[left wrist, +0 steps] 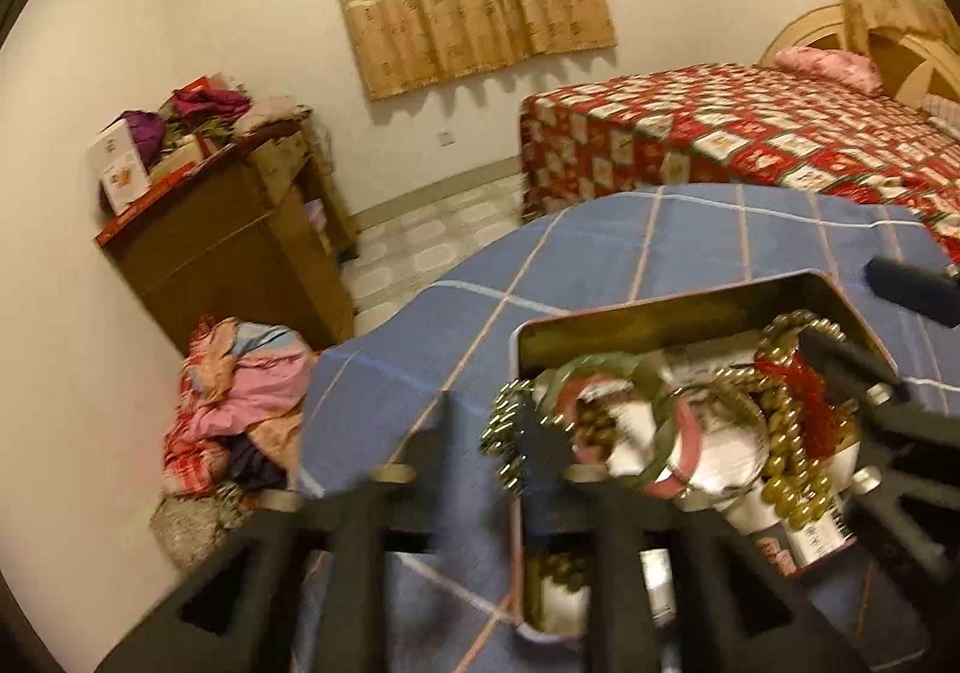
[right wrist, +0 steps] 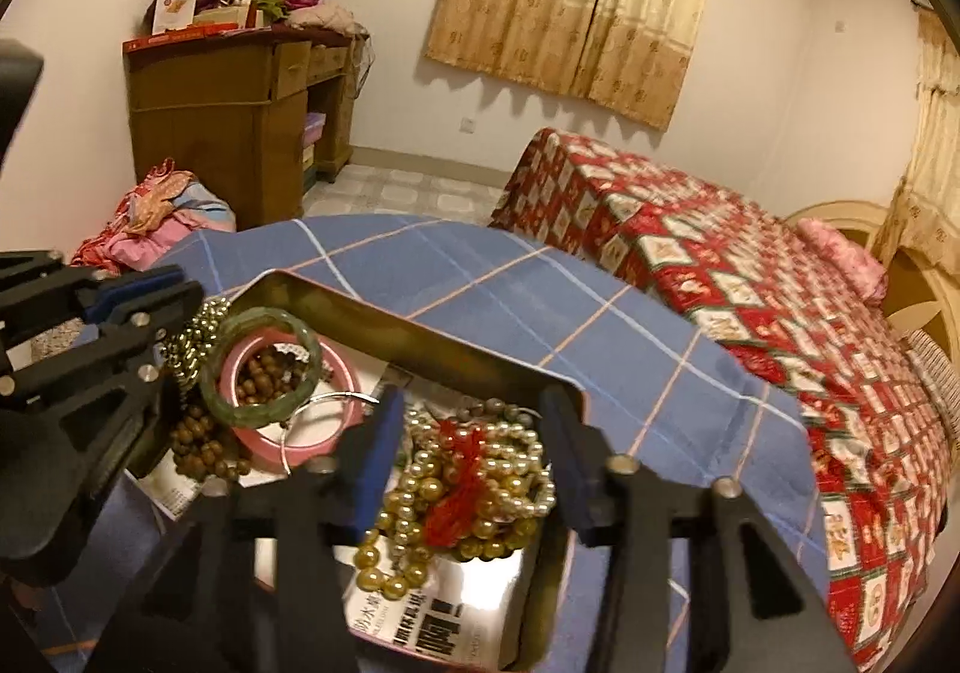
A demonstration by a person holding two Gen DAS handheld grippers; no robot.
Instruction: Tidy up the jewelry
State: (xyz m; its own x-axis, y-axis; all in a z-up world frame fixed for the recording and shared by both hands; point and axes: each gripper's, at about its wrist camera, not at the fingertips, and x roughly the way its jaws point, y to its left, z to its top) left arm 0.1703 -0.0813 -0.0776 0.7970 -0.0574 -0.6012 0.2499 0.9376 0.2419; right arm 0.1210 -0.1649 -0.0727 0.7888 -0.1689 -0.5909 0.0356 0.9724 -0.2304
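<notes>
An open metal tin (left wrist: pixel 660 322) (right wrist: pixel 420 343) lies on a blue checked cloth (right wrist: pixel 492 277). It holds a green bangle (right wrist: pixel 258 416) (left wrist: pixel 600 362), a pink bangle (right wrist: pixel 324 448), brown beads (right wrist: pixel 204 448), and pearl and gold bead strands (right wrist: pixel 420 487) (left wrist: pixel 786 433) with a red tassel (right wrist: pixel 462 484). My left gripper (left wrist: pixel 489 415) (right wrist: pixel 174 307) stands open across the tin's left wall, one finger among gold beads. My right gripper (right wrist: pixel 474 403) (left wrist: pixel 840 307) is open across the right wall, the bead pile lying loose between its fingers.
Printed paper (right wrist: pixel 432 619) lines the tin. Beyond the cloth stands a bed with a red patterned quilt (left wrist: pixel 750 132) (right wrist: pixel 720 265). A wooden desk (left wrist: pixel 228 241) (right wrist: pixel 222 102) piled with boxes and clothes is at the left wall, a heap of clothes (left wrist: pixel 240 397) below it.
</notes>
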